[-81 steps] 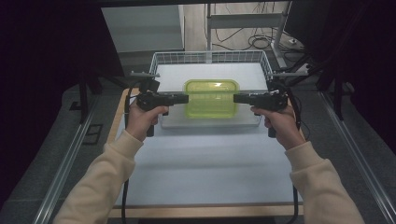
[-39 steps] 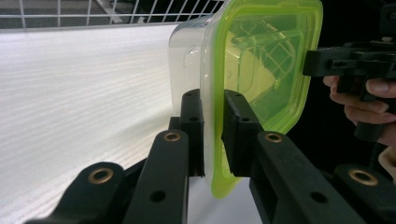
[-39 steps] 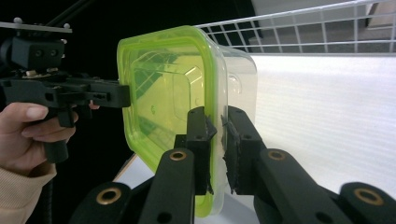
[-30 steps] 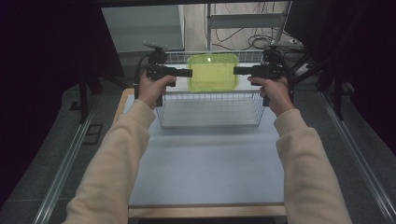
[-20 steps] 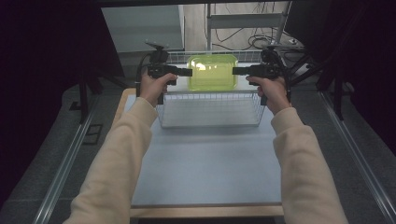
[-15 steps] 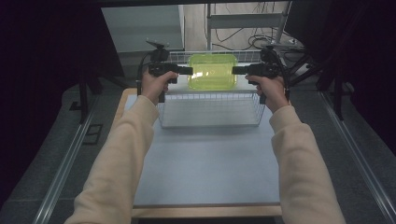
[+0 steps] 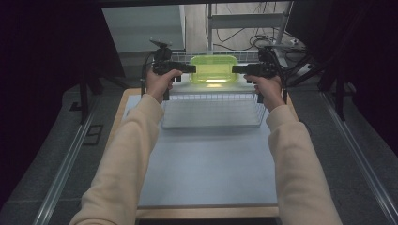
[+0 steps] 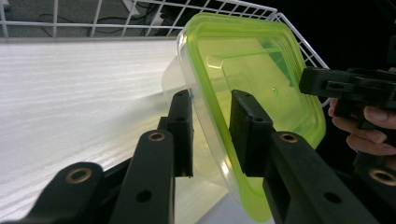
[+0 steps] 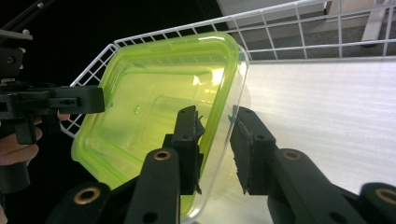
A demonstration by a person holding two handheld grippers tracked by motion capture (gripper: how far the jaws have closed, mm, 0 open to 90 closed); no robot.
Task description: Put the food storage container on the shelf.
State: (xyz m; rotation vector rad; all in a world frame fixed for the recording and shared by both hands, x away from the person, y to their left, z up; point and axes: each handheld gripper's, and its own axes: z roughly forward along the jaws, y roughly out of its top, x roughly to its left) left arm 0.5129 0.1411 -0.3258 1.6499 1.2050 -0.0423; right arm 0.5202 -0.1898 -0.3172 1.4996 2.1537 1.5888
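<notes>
A clear tub with a lime-green lid (image 7: 213,69) hangs tilted in the air over the far part of a white wire basket (image 7: 211,96). My left gripper (image 7: 191,69) is shut on the tub's left rim, my right gripper (image 7: 235,70) on its right rim. In the left gripper view the jaws (image 8: 210,100) straddle the tub's edge (image 8: 261,88), and the right gripper (image 8: 345,86) shows beyond it. Seen from the right gripper view, the jaws (image 9: 217,116) pinch the opposite edge of the tub (image 9: 154,107), with the left gripper (image 9: 56,100) behind.
The basket stands at the far end of a pale table (image 7: 206,164) with a wooden front edge. Its wire walls (image 8: 140,9) (image 9: 299,18) rise around the tub. Metal rails run along both sides of the table, and cables and a rack stand behind.
Both grippers have carried the tub from low inside the basket up and away from the person. Over the last half second it has barely moved.
</notes>
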